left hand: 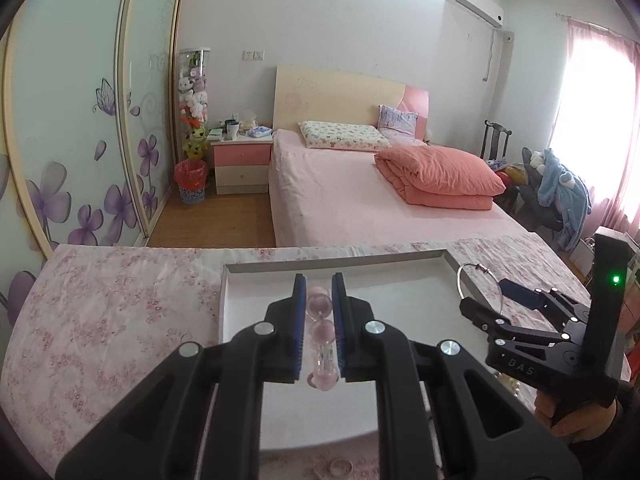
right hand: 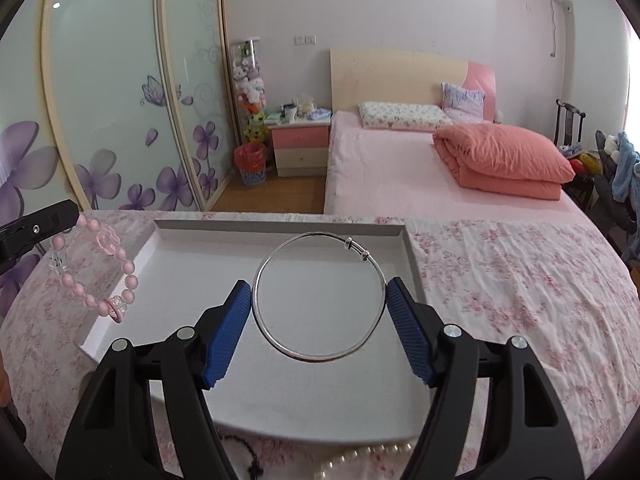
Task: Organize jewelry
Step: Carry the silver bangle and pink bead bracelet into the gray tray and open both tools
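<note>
My left gripper (left hand: 319, 292) is shut on a pink bead bracelet (left hand: 323, 330) and holds it above the white tray (left hand: 280, 266). In the right wrist view the same bracelet (right hand: 96, 268) hangs from the left gripper's tip at the tray's left rim. My right gripper (right hand: 319, 292) is shut on a silver bangle (right hand: 320, 354), which is clamped across its width between the blue pads and held flat above the white tray (right hand: 280, 226). In the left wrist view the right gripper (left hand: 494, 298) holds the bangle (left hand: 464, 280) over the tray's right rim.
The tray lies on a table with a pink floral cloth (right hand: 500, 280). A pearl strand (right hand: 360, 460) and a dark beaded cord (right hand: 248, 452) lie on the cloth at the tray's near edge. A small pink ring (left hand: 340, 468) lies near the front. A bed stands beyond.
</note>
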